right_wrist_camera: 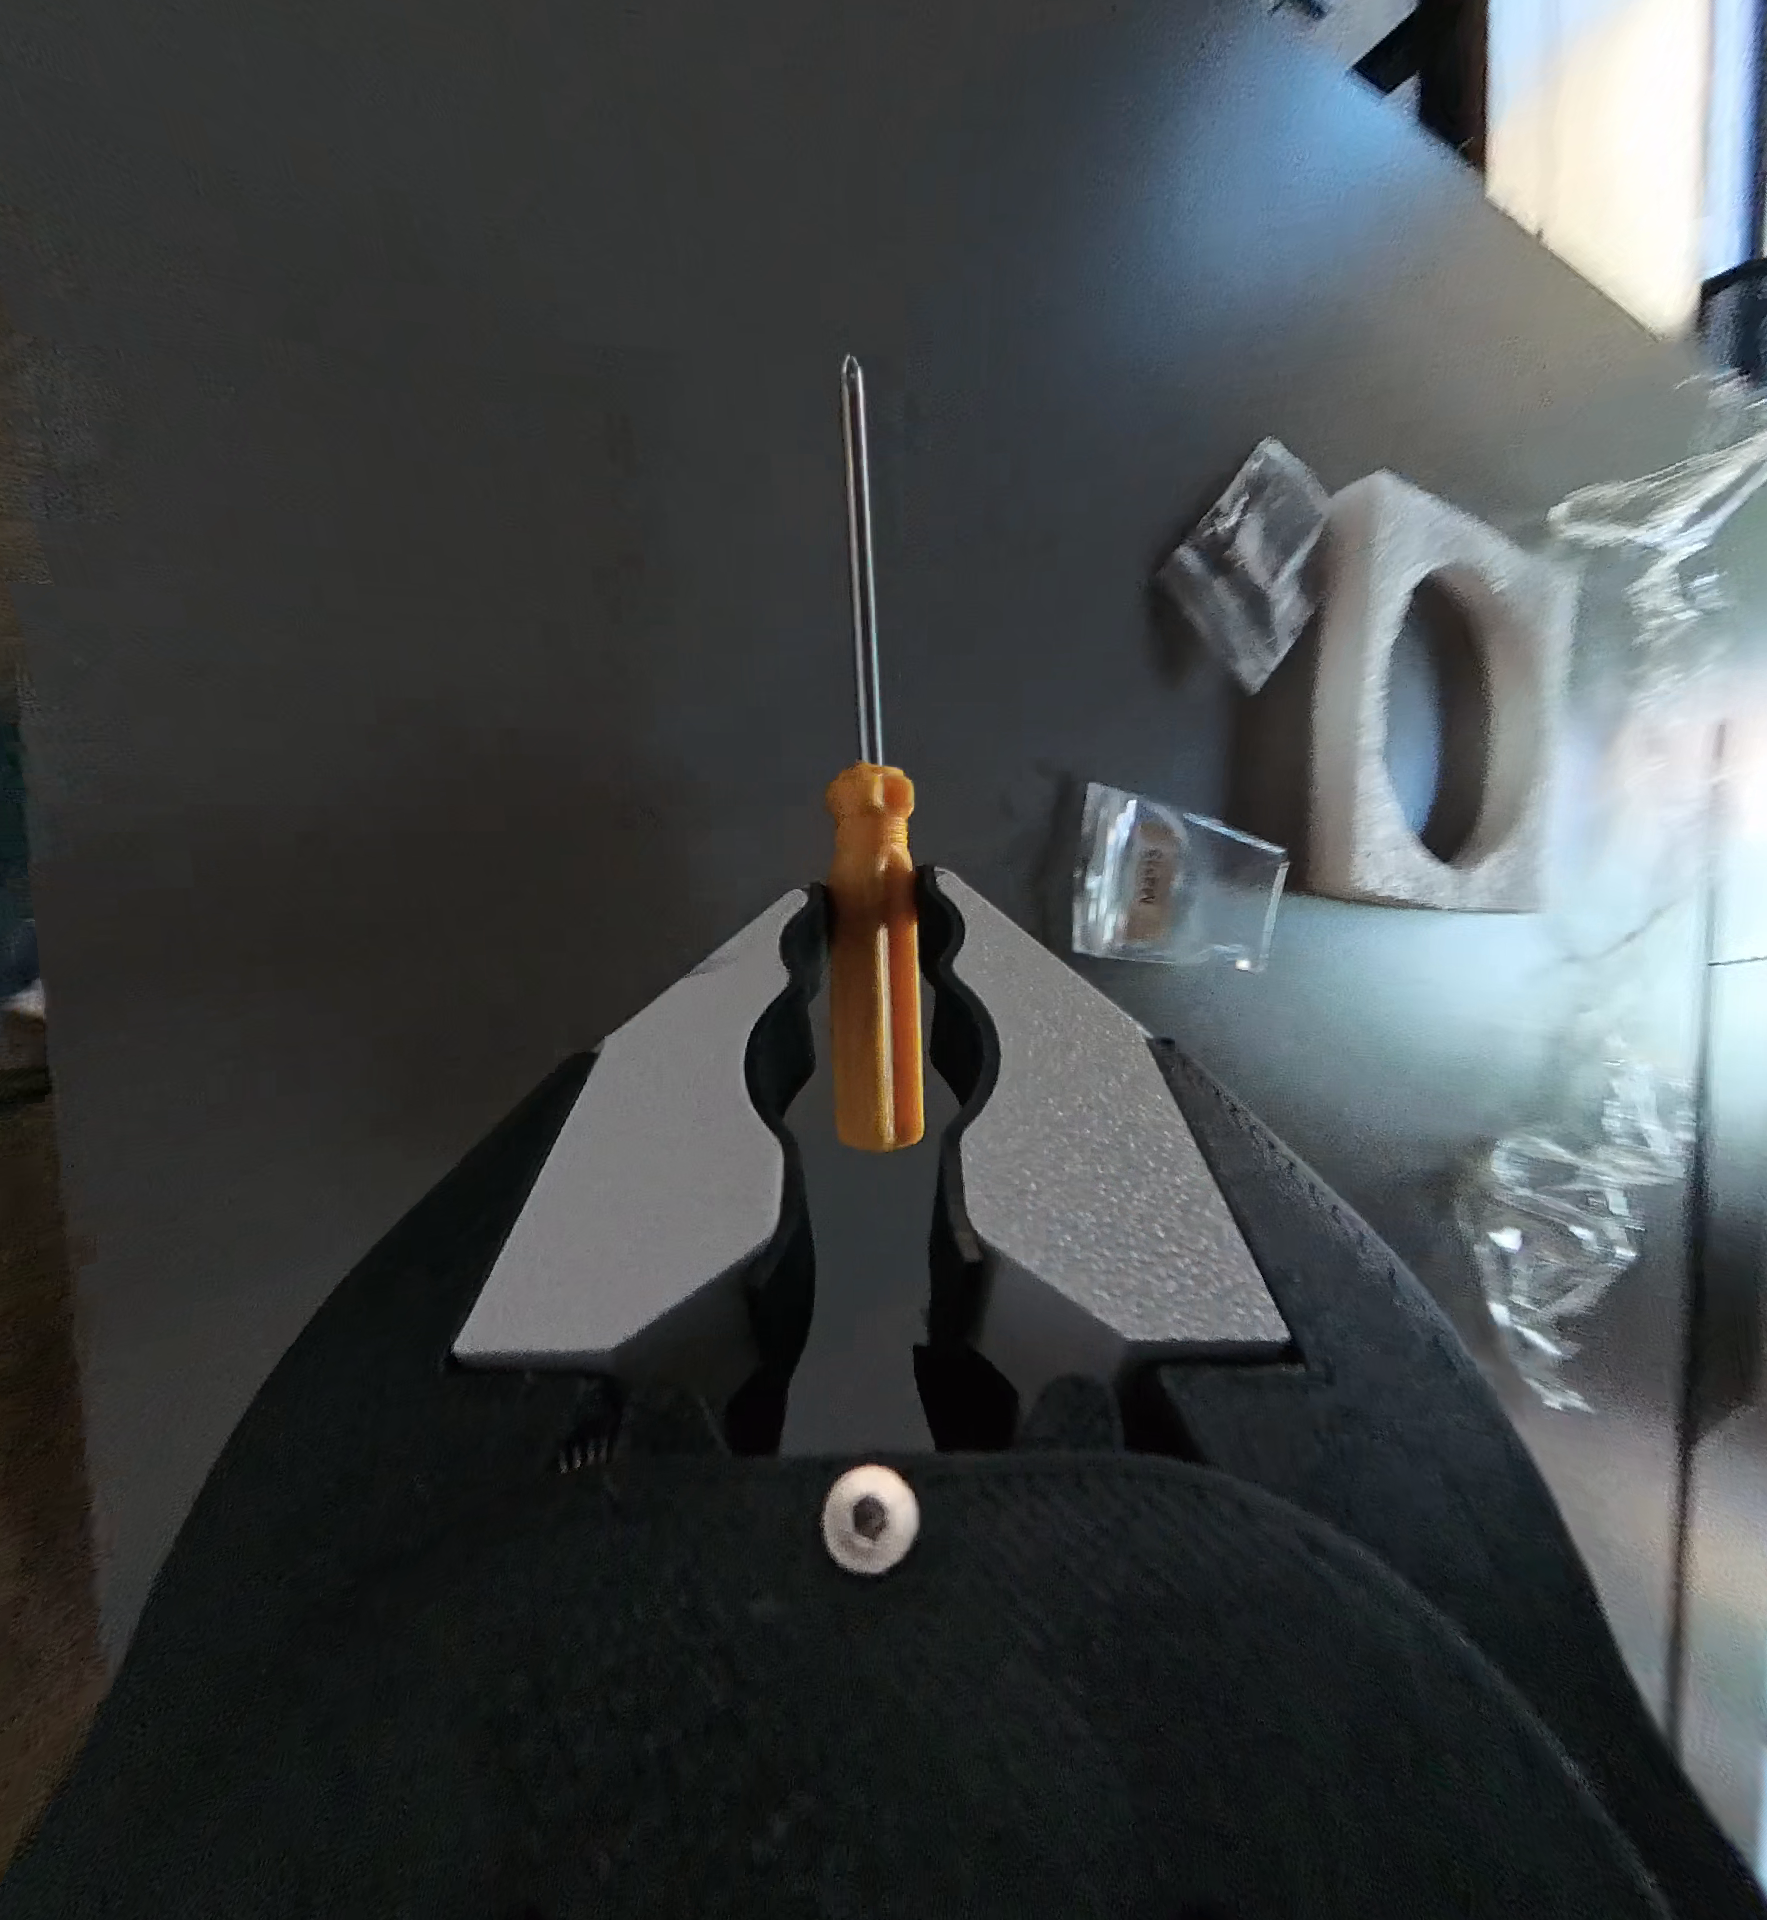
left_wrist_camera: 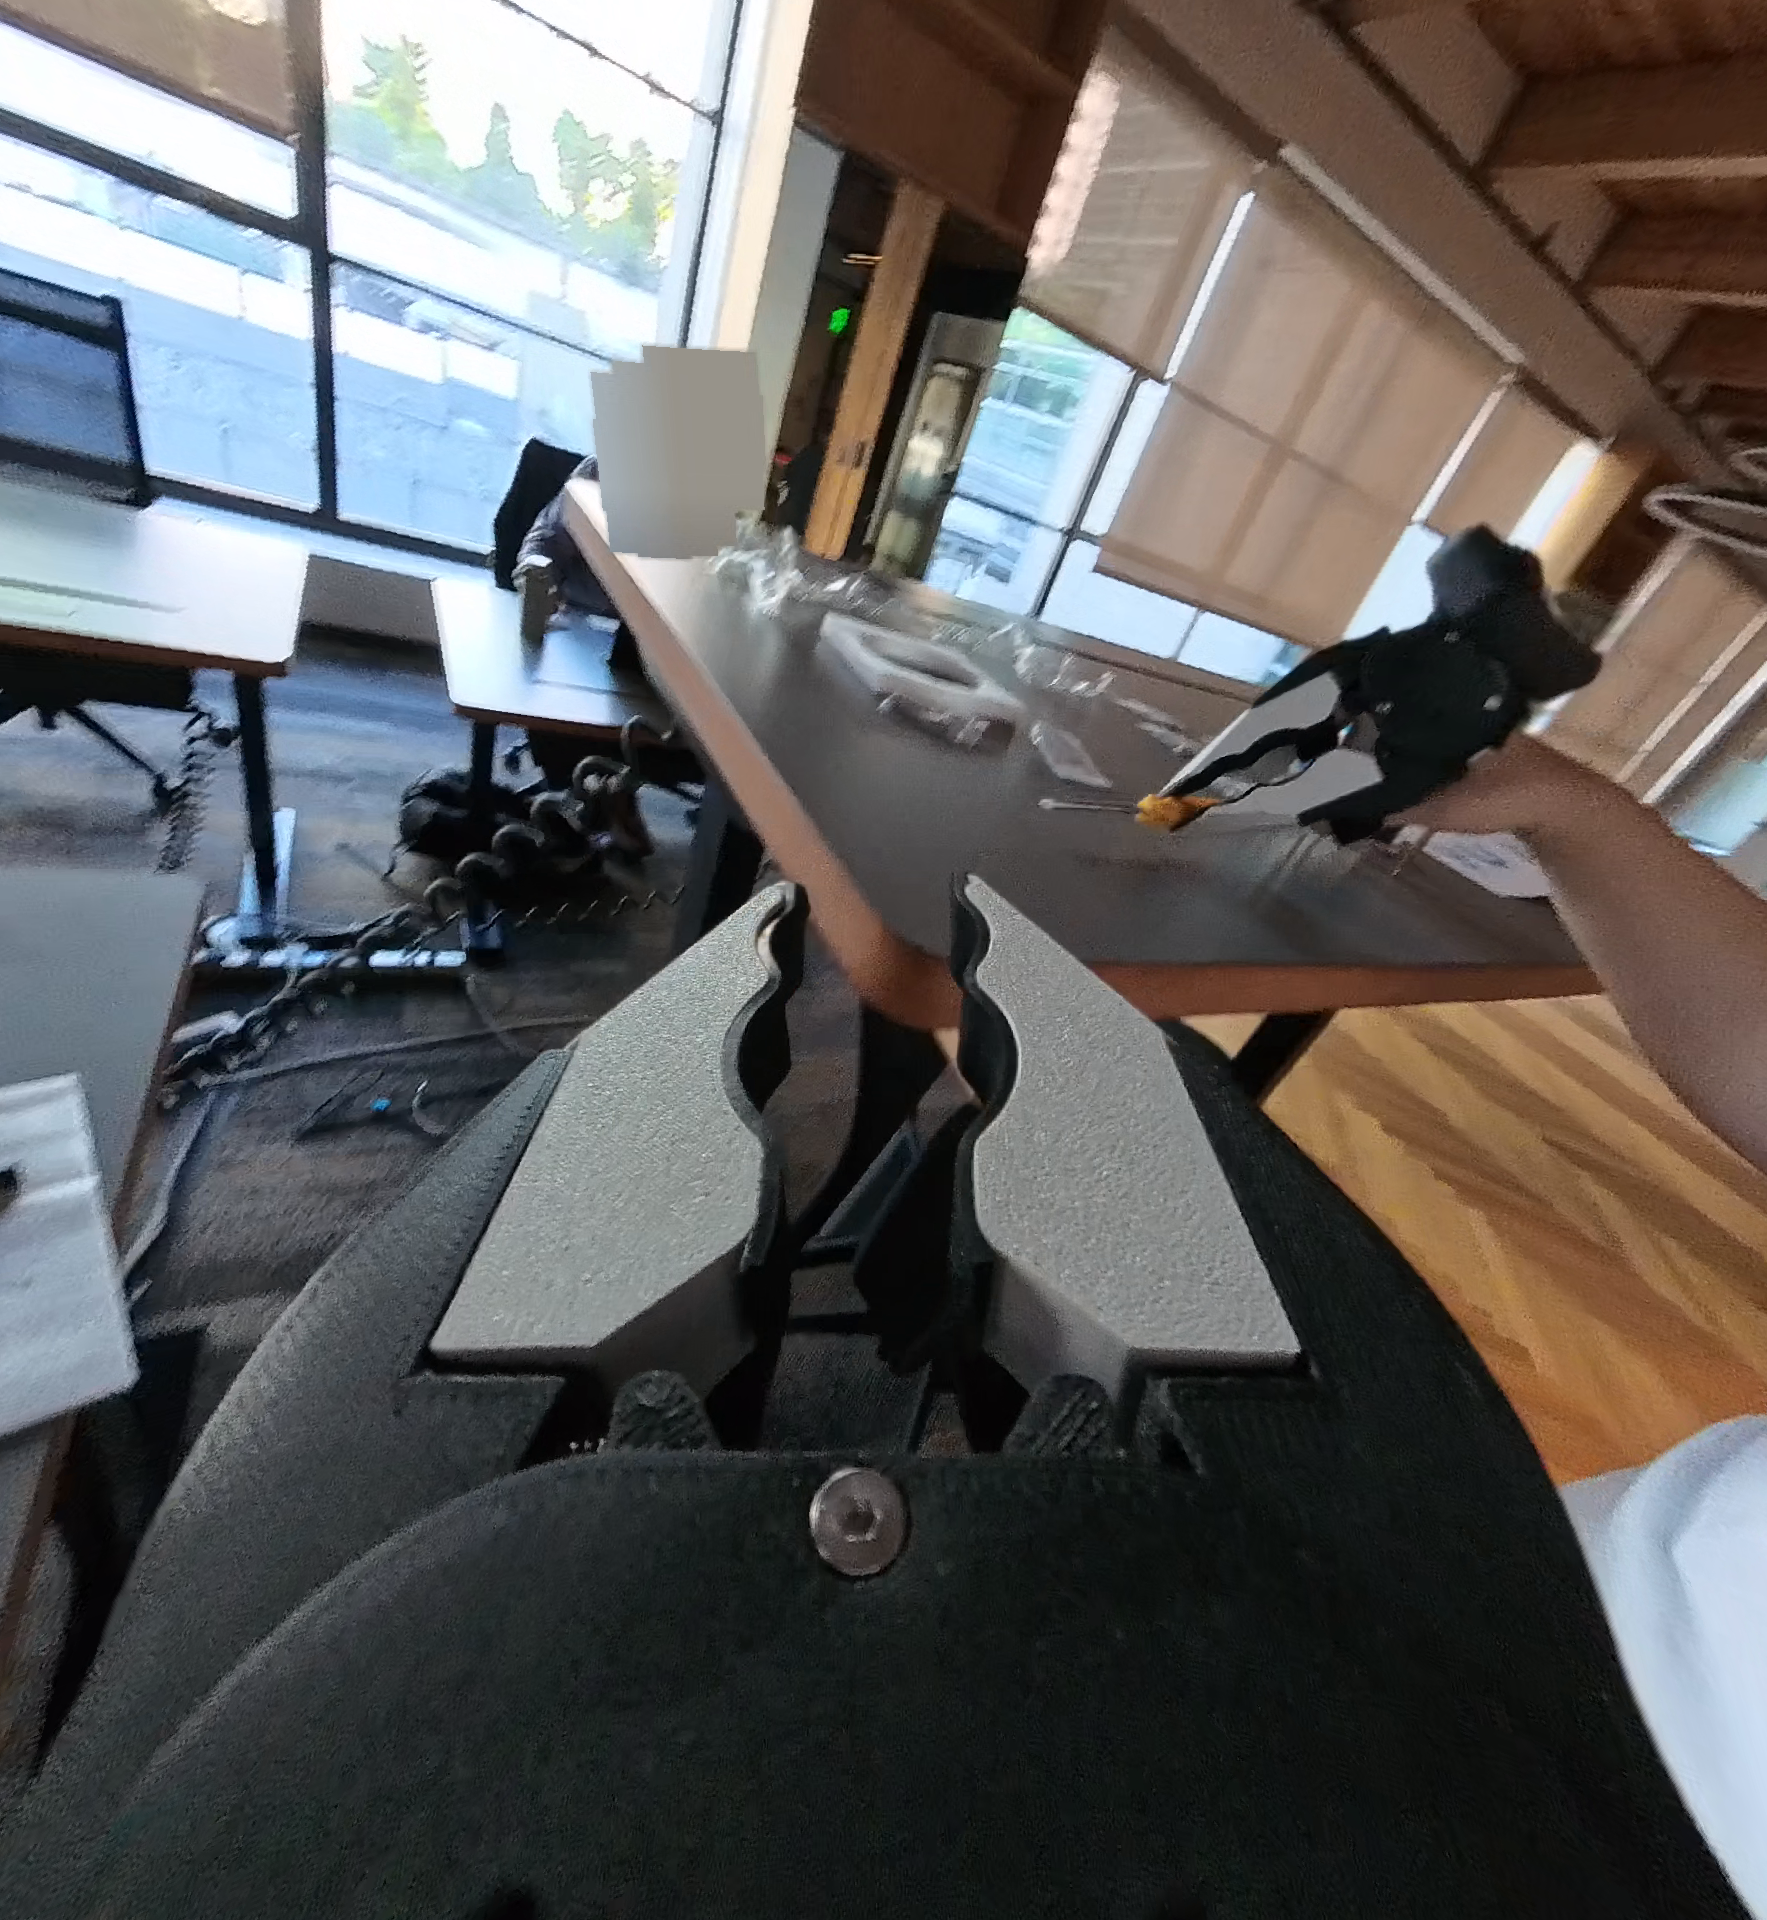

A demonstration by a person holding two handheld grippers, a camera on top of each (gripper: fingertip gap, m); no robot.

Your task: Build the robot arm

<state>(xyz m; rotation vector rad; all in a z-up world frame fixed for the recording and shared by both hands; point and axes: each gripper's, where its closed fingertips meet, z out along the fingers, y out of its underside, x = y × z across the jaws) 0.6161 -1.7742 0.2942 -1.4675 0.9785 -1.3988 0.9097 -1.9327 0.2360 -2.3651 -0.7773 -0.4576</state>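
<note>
My right gripper (right_wrist_camera: pixel 876 885) is shut on the orange handle of a small screwdriver (right_wrist_camera: pixel 874 997). Its thin metal shaft (right_wrist_camera: pixel 863 561) points forward over the dark table top (right_wrist_camera: pixel 443 520). In the left wrist view the right gripper (left_wrist_camera: pixel 1196 790) is low over the table (left_wrist_camera: pixel 910 810), with the screwdriver (left_wrist_camera: pixel 1165 810) at its tips and the shaft lying near the surface. My left gripper (left_wrist_camera: pixel 879 902) is open and empty. It is in the air off the table's near corner, away from the screwdriver.
A white foam block with a hole (right_wrist_camera: pixel 1378 748) lies on the table with small clear bags (right_wrist_camera: pixel 1170 883) and crumpled clear plastic (right_wrist_camera: pixel 1585 1247). A person's bare forearm (left_wrist_camera: pixel 1689 987) reaches in from the right. Other desks (left_wrist_camera: pixel 79 582) and floor cables (left_wrist_camera: pixel 391 935) are to the left. My hands' fingertips stand some 35 centimetres from each other.
</note>
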